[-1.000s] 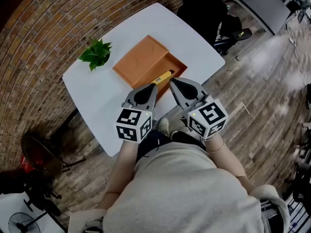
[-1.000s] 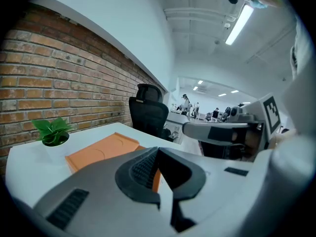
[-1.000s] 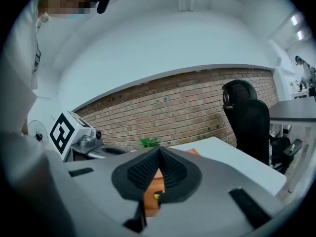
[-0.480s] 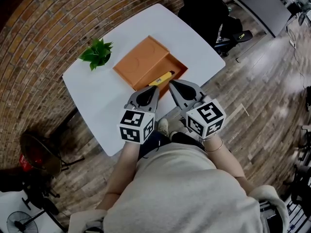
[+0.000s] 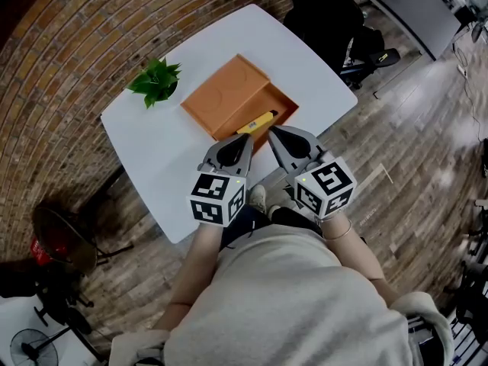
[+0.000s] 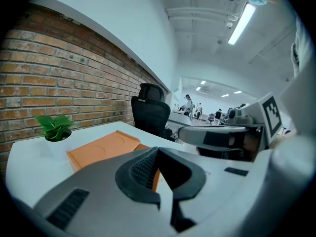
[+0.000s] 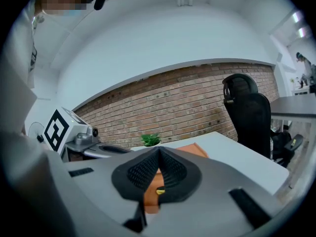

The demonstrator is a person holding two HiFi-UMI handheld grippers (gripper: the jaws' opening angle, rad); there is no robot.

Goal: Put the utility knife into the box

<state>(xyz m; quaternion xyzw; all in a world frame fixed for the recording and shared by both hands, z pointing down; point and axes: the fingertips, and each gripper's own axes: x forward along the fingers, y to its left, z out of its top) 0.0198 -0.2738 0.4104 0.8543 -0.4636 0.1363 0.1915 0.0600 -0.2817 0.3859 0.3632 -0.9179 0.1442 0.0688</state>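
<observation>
An orange box (image 5: 229, 94) lies on the white table (image 5: 152, 151), its lid slid aside so the right end is uncovered. The yellow utility knife (image 5: 258, 120) rests slanted in that uncovered end, by the near rim. My left gripper (image 5: 246, 137) is shut and empty, its tips just short of the knife's near end. My right gripper (image 5: 270, 130) is shut and empty beside it, at the box's near corner. In the left gripper view the shut jaws (image 6: 158, 151) point at the box (image 6: 103, 147). A bit of the yellow knife (image 7: 159, 191) shows below the right gripper (image 7: 159, 149).
A small green plant (image 5: 155, 82) stands left of the box. A black office chair (image 5: 328, 14) is beyond the table's far right corner. A brick wall runs along the left. The table's near edge is right under my grippers, with wooden floor (image 5: 412, 128) around.
The picture has shifted slightly. Both grippers stay shut in the same places, and the knife lies where it was.
</observation>
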